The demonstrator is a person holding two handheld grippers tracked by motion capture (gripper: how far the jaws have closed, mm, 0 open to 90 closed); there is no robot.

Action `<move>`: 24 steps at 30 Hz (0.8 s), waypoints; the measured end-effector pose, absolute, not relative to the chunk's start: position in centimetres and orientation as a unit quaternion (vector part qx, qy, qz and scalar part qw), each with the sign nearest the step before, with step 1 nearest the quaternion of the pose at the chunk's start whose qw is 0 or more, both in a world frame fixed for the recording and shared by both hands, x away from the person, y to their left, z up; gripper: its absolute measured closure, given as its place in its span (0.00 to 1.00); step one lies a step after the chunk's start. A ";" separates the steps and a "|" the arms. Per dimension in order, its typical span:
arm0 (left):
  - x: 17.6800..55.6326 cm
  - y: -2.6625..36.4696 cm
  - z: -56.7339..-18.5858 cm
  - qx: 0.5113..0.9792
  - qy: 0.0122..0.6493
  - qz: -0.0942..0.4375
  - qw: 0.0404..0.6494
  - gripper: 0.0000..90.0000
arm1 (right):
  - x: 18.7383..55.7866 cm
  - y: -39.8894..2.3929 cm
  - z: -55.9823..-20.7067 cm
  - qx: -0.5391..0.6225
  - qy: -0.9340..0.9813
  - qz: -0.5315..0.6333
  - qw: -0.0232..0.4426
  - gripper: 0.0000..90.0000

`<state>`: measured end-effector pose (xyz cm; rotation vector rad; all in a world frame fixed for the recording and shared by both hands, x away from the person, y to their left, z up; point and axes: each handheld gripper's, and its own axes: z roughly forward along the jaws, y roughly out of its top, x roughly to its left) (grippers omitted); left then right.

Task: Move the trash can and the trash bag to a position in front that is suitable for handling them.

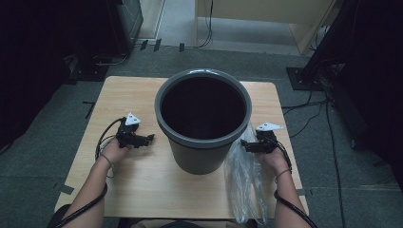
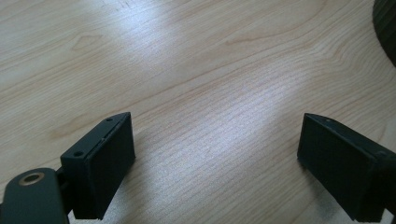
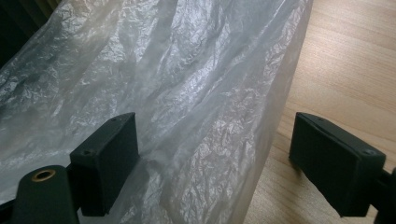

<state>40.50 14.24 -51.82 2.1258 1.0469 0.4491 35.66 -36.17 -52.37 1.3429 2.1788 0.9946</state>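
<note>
Right gripper (image 3: 212, 154), jaws apart, over a crinkled clear plastic bag (image 3: 187, 93) beside the grey bin (image 1: 203, 118). Left gripper (image 2: 215, 158), jaws wide, above bare wooden table (image 2: 196, 70)

Crinkled clear plastic bag (image 3: 196, 116) lies flat on the table, touching the grey bin (image 1: 203, 142)

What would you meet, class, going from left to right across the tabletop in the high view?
Left gripper, jaws open, → grey bin → clear plastic bag → right gripper, jaws open over the bag.
</note>
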 end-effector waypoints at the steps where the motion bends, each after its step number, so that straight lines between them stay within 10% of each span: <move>1: 40.5 14.2 -51.8 0.823 0.406 0.174 0.357 0.11 | 35.7 -36.2 -52.4 0.481 0.777 0.355 0.197 0.17; 24: 42.4 13.5 -51.3 0.812 0.444 0.162 0.342 0.13 | 36.7 -36.8 -51.7 0.524 0.758 0.350 0.168 0.19</move>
